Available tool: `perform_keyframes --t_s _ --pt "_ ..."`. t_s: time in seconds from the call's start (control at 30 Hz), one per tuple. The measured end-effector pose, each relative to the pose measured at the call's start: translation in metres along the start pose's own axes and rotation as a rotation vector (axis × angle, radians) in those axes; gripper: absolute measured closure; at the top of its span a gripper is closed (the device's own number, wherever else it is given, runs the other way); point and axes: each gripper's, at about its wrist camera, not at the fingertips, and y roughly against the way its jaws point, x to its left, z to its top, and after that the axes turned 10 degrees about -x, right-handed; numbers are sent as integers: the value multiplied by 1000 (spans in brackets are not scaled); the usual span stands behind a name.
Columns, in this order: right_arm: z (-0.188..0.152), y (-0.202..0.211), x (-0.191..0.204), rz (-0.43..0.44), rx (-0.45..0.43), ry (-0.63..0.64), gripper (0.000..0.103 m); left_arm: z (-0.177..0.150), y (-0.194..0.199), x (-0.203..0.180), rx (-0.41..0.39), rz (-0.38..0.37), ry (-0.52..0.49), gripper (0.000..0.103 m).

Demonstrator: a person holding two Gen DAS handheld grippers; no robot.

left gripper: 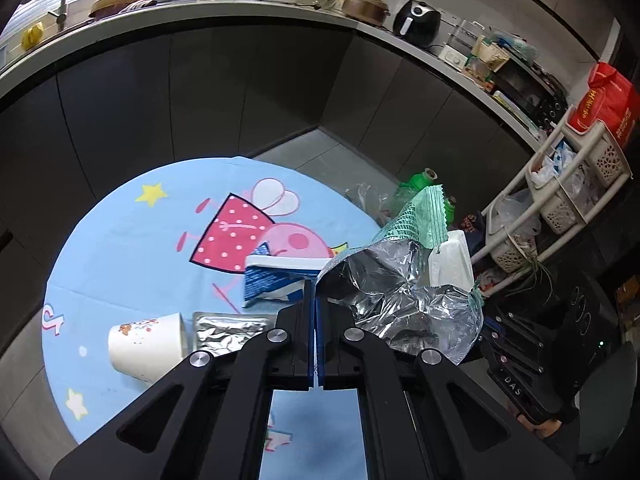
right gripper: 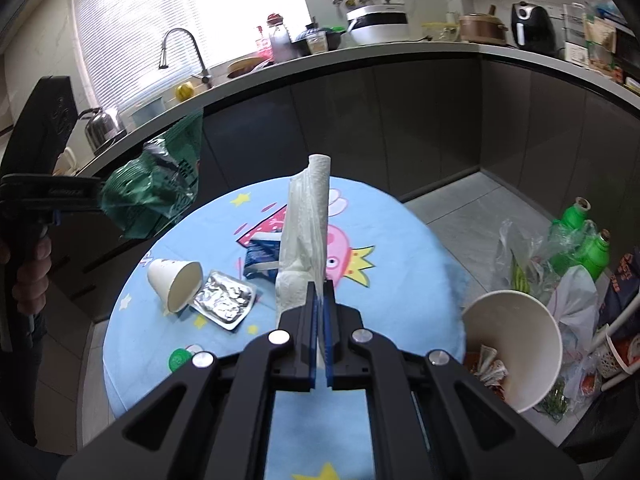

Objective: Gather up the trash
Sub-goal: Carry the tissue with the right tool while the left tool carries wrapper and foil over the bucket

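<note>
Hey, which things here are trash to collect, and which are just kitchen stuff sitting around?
Trash for the job:
- green foil bag, held in left hand-held gripper
- paper towel, held in right hand-held gripper
- tipped paper cup
- foil tray
- blue carton
- green cap
- big paper bin

Just lying about:
- kettle
- air fryer
- rice cooker

place: home kitchen, I'm at a small round table [right gripper: 420, 232]
12 o'clock: counter [right gripper: 360, 50], rice cooker [right gripper: 378, 24]
10 o'clock: sink faucet [right gripper: 182, 50], kettle [right gripper: 102, 126]
1 o'clock: air fryer [right gripper: 530, 26]
</note>
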Motion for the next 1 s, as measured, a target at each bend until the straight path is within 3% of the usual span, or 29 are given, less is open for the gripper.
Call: perform_keyframes --t_s 0.53,1.0 --pt "-22 59 -100 -166 -74 -162 98 -6 -66 -110 87 -144 -109 102" --pt "-59 72 -185 -286 -58 -313 98 -18 -149 -182 210 -205 -177 102"
